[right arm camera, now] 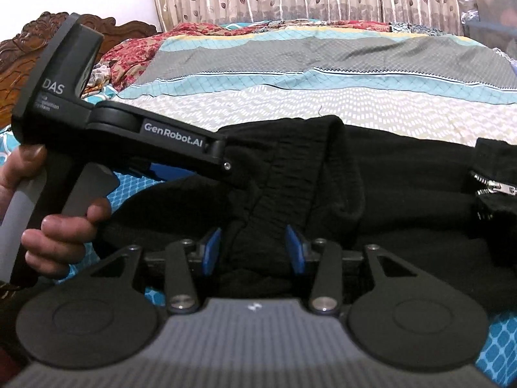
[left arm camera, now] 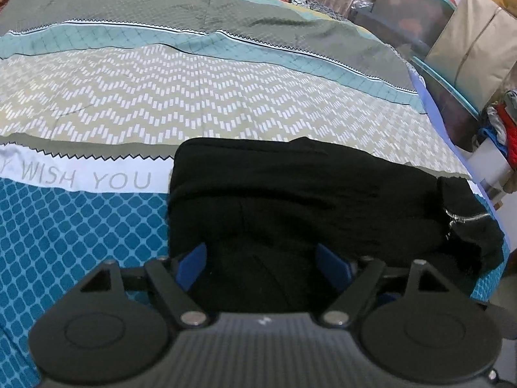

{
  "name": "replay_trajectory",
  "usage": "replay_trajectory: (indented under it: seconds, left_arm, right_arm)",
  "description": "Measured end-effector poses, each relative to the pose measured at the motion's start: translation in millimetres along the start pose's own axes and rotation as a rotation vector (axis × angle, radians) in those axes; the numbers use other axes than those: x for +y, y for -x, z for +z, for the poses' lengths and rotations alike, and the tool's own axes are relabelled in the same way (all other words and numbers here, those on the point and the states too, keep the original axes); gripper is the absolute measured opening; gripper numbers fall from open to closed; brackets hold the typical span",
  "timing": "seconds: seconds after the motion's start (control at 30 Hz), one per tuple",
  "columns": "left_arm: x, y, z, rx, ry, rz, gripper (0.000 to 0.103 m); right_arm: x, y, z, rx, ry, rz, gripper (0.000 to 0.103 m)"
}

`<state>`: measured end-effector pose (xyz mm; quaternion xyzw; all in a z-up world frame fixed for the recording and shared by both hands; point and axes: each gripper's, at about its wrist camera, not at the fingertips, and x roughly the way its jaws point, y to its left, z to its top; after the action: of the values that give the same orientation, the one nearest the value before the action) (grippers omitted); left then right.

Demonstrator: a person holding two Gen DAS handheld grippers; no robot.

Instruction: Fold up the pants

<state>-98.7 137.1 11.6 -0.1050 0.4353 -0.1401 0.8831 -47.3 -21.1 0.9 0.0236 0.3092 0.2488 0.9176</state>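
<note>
Pants [left arm camera: 290,200] lie bundled in layers at bedspread's [left arm camera: 194,97] near right edge, zipper [right arm camera: 494,189] rightmost | your left gripper [left arm camera: 263,263] and right gripper [right arm camera: 253,252] spread wide over cloth, gripping nothing | fold looks mostly done; tidying left.

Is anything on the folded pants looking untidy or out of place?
Yes. At the right end of the black pants, a flap with a silver zipper sticks out past the folded bundle, near the bed's edge.

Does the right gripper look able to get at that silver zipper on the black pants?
Probably yes. The zipper lies exposed on the pants, off to one side of the right gripper, nothing covering it; its open fingers straddle bunched fabric.
</note>
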Motion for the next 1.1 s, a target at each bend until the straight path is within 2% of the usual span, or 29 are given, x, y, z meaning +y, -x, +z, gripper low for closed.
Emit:
replay_trajectory:
  seconds: [0.1,0.17,0.2,0.37,0.43,0.5,0.57,0.67,0.77,0.83,0.9,1.03,1.1]
  left_arm:
    - [-5,12,2,-0.006,-0.003,0.008,0.077]
    - [-7,24,2,-0.026,0.008,-0.013,0.077]
    - [-8,29,3,-0.038,0.019,-0.024,0.076]
    - [-23,41,18,-0.057,0.032,-0.102,0.075]
    - [-35,40,25,-0.053,0.015,-0.134,0.075]
    - [-46,36,30,-0.039,0.0,-0.156,0.075]
    - [-56,30,34,-0.018,-0.011,-0.176,0.075]
    - [-70,23,37,0.01,-0.027,-0.197,0.075]
    - [-88,17,45,0.033,-0.054,-0.219,0.075]
    - [-100,16,50,0.037,-0.081,-0.231,0.075]
    - [-117,16,58,0.035,-0.118,-0.252,0.077]
    - [-154,14,75,0.04,-0.192,-0.299,0.083]
    - [-175,12,84,0.051,-0.218,-0.317,0.099]
  right_arm:
    - [-9,15,6,-0.033,-0.042,0.029,0.052]
    - [-23,35,10,-0.094,-0.116,0.051,0.052]
    - [-30,46,12,-0.132,-0.144,0.034,0.052]
    - [-90,99,10,-0.277,-0.309,-0.161,0.055]
    - [-120,121,5,-0.341,-0.386,-0.275,0.058]
    - [-148,137,-3,-0.381,-0.467,-0.363,0.068]
    - [-177,145,-13,-0.393,-0.559,-0.414,0.071]
    - [-211,143,-27,-0.363,-0.651,-0.469,0.072]
    - [-235,127,-35,-0.297,-0.729,-0.462,0.071]
    - [-239,122,-36,-0.293,-0.768,-0.405,0.051]
    - [-227,121,-28,-0.289,-0.732,-0.401,0.027]
    - [-180,131,-2,-0.319,-0.578,-0.339,0.022]
    - [-155,128,11,-0.326,-0.467,-0.32,0.022]
